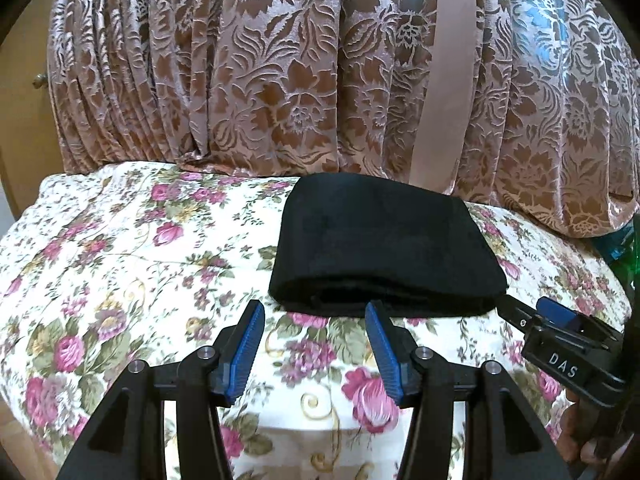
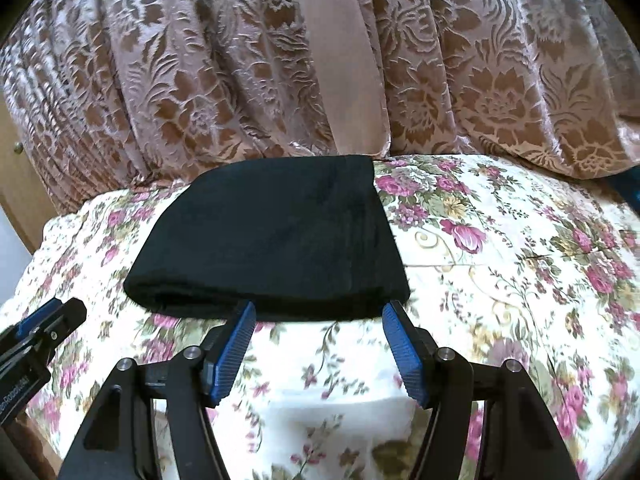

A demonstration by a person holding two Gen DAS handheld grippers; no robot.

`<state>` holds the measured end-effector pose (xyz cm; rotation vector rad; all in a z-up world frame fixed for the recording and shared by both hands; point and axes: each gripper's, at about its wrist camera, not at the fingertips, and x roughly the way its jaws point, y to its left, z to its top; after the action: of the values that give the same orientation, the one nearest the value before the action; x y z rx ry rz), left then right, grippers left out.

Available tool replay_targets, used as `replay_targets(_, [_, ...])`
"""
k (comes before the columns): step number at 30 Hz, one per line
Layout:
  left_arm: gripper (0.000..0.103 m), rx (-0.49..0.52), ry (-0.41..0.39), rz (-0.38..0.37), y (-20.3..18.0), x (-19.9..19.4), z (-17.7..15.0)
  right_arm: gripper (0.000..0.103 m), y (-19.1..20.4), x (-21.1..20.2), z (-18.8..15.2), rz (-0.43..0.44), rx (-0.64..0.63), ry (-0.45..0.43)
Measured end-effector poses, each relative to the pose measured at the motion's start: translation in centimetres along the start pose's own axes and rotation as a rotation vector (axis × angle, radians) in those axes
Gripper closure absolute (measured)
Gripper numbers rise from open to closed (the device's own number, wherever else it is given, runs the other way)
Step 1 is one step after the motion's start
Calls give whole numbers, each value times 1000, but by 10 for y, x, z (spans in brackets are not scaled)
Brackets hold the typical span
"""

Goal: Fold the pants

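The black pants point(image 1: 384, 248) lie folded into a thick rectangle on the floral bedspread point(image 1: 120, 264), fold edge facing me. They also show in the right wrist view point(image 2: 272, 240). My left gripper point(image 1: 315, 310) is open and empty, just short of the near edge of the pants. My right gripper point(image 2: 319, 310) is open and empty, its fingertips at the near right edge of the pants. The right gripper also shows in the left wrist view point(image 1: 532, 314), beside the pants' right corner. The left gripper shows in the right wrist view point(image 2: 48, 316) at the far left.
A brown and pink patterned curtain point(image 1: 280, 72) hangs right behind the bed, touching the bedspread's far edge. A wooden cabinet with a knob point(image 1: 39, 79) stands at the far left. The bedspread point(image 2: 520, 248) extends to the right of the pants.
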<state>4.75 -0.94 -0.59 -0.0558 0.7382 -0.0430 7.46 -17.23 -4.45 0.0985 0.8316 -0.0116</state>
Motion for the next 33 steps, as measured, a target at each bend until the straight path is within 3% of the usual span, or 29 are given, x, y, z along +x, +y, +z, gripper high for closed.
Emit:
replay_targets(13, [28, 7, -17, 89, -1, -26, -16, 36, 19, -20, -24, -40, 0, 7])
replay_targets(33, [28, -17, -45, 132, 2, -35, -15, 36, 29, -31, -28, -39, -8, -19])
